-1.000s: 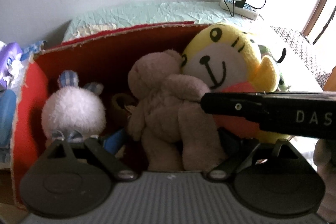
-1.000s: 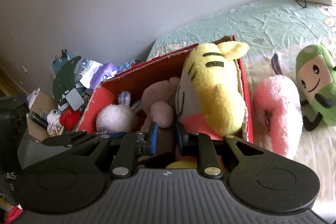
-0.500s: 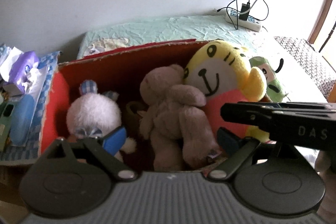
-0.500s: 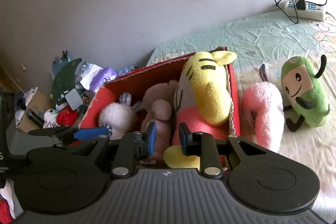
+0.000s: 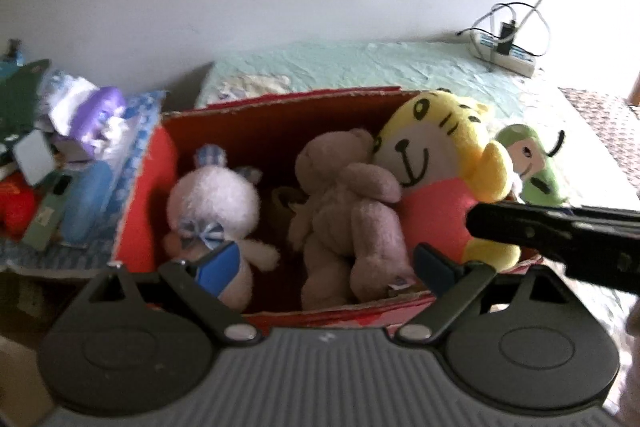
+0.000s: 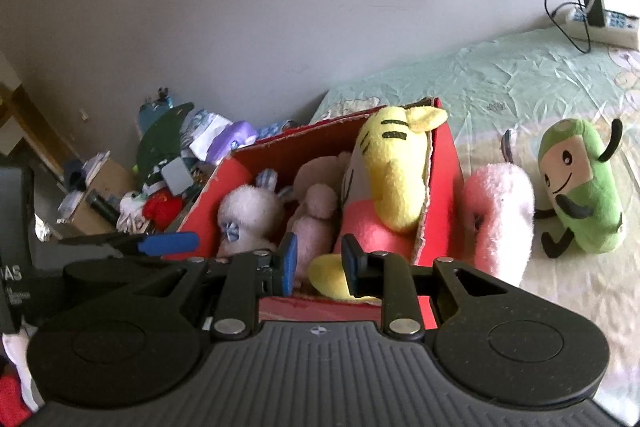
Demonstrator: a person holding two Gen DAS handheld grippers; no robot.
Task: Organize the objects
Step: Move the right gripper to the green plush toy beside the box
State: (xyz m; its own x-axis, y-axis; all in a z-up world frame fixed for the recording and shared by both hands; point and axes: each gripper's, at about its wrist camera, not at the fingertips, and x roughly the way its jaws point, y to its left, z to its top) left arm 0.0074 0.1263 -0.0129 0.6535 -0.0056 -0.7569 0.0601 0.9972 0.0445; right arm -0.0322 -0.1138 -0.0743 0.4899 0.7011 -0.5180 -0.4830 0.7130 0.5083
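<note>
With three plush toys in the red box (image 6: 442,163), both grippers hang empty, the left gripper (image 5: 326,263) wide, the right gripper (image 6: 318,263) narrowly parted; best next approach: the pink plush (image 6: 500,223) at three o'clock of the box, fingers spread wider first.

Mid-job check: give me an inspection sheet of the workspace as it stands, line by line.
Surface: pale green bedsheet, wrinkled.
Job's things: red cardboard box holding a white bunny plush, a brown teddy bear and a yellow tiger plush; a pink plush and a green plush lie on the sheet outside the box.
Clutter: heap of packets and oddments beside the box.
Grippers: left gripper open, empty; right gripper narrowly open, empty.
Cables: power strip with a plugged-in charger and looped cords.
Surroundings: plain wall.
</note>
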